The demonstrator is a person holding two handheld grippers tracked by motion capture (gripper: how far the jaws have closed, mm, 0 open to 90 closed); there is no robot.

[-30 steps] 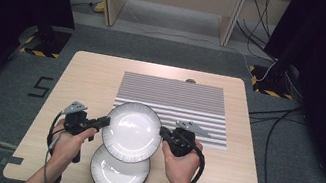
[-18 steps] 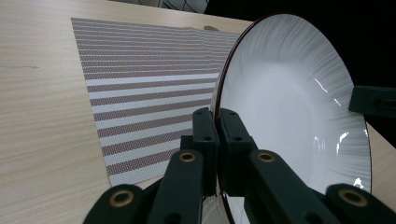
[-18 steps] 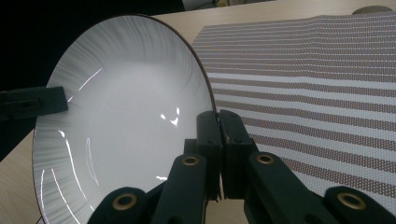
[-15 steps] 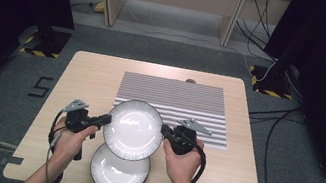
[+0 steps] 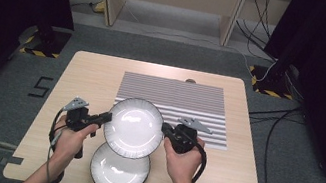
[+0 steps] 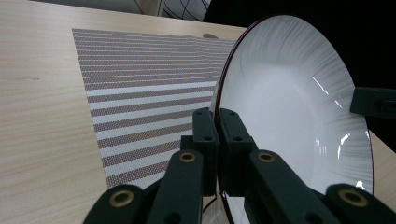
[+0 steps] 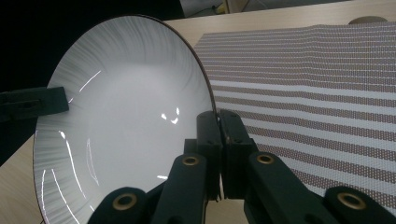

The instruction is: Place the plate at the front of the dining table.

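A person is holding a white plate [image 5: 134,127] up between two claws, one in each hand. The left claw [image 5: 105,117] is biting the plate's left rim, its jaws pressed nearly together with only the thin rim between them; the left gripper view is showing this plainly, the dark-edged rim [image 6: 217,109] running straight down into the closed jaws. The right claw [image 5: 165,128] is doing the same on the opposite rim, jaws pinched tight on the edge [image 7: 214,112]. In each gripper view the other claw's tip is showing as a dark block at the far rim of the plate.

The held plate is hanging above the near edge of the striped placemat [image 5: 172,99], its far rim overlapping the mat's near left corner as I see it from above. Whether it is tilted, I cannot tell from above; in the gripper views it is looking steeply angled.

A second white plate [image 5: 119,171] is lying flat on the wooden counter [image 5: 90,73] nearer the person than the placemat, and the held plate is covering its far rim. This lower plate is sitting close to the counter's near edge.

Most of the placemat is lying bare beyond the held plate. A small round dark spot [image 5: 190,81] is sitting at the mat's far edge. Bare wood is running wide on both sides of the placemat, out to the counter's left and right edges.
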